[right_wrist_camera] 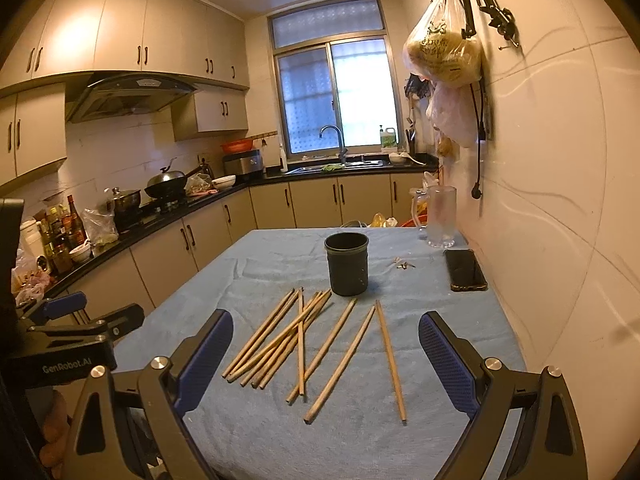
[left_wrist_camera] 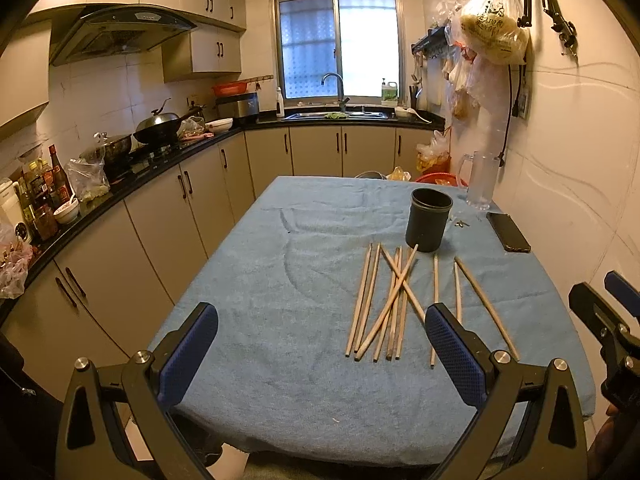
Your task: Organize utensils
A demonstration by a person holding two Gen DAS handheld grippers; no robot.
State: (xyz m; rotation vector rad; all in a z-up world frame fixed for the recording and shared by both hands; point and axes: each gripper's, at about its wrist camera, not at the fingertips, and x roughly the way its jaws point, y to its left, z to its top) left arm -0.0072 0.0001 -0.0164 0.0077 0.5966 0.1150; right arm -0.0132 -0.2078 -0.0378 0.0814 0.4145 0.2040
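Note:
Several wooden chopsticks [left_wrist_camera: 394, 300] lie loose and partly crossed on the blue cloth, just in front of an upright, empty dark cup [left_wrist_camera: 428, 220]. They also show in the right wrist view [right_wrist_camera: 296, 340], with the cup [right_wrist_camera: 346, 264] behind them. My left gripper [left_wrist_camera: 320, 332] is open and empty above the table's near edge, left of the chopsticks. My right gripper [right_wrist_camera: 325, 340] is open and empty, hovering over the near ends of the chopsticks. Each gripper shows at the edge of the other's view.
The table is covered by a blue towel [left_wrist_camera: 280, 280]. A black phone [right_wrist_camera: 464, 270] lies at the right edge by the wall, a glass jug [right_wrist_camera: 438, 216] behind it, and small keys [right_wrist_camera: 404, 265] between. Kitchen counters run along the left.

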